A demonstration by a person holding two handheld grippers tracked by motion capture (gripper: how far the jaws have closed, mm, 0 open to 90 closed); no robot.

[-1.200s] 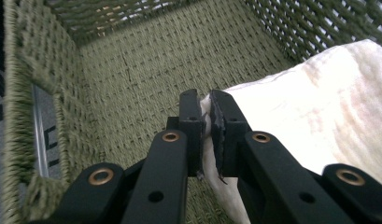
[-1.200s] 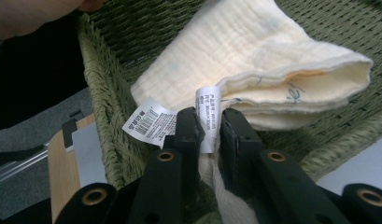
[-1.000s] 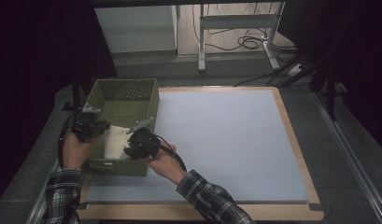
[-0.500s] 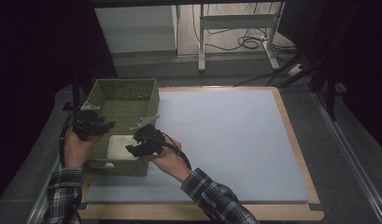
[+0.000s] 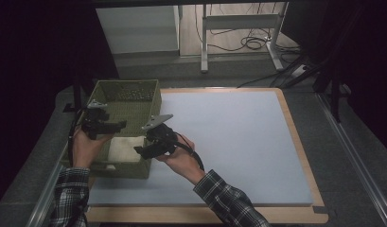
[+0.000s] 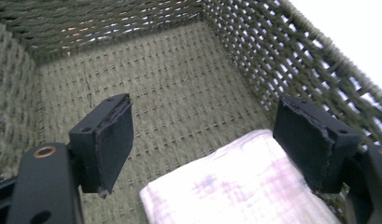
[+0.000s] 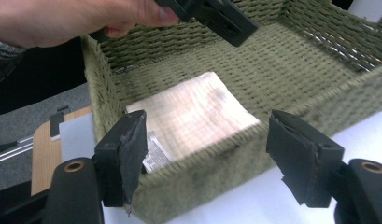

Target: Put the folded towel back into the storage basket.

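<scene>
While the folded cloth (image 5: 125,149) lies flat in the near end of the woven basket (image 5: 127,90), left tongs (image 5: 116,125) hover above it, jaws just spread, empty; right tongs (image 5: 140,150) sit at the basket's near-right rim, likewise opening, empty — apparently a finished drop on the desk (image 5: 238,137).

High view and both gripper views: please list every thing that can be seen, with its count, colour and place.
Basket: one, olive green woven, at the left edge of the mat.
Folded cloth: one, white with faint checks, lying inside the basket at its near end.
Mat: one, pale blue-white, on the wooden board.
Wooden board: one, light brown, under the mat.
Table frame: one, white, on the floor behind.
Left gripper: one, black, above the basket, jaws just opened, empty.
Right gripper: one, black, at the basket's right wall, jaws just opened, empty.
</scene>
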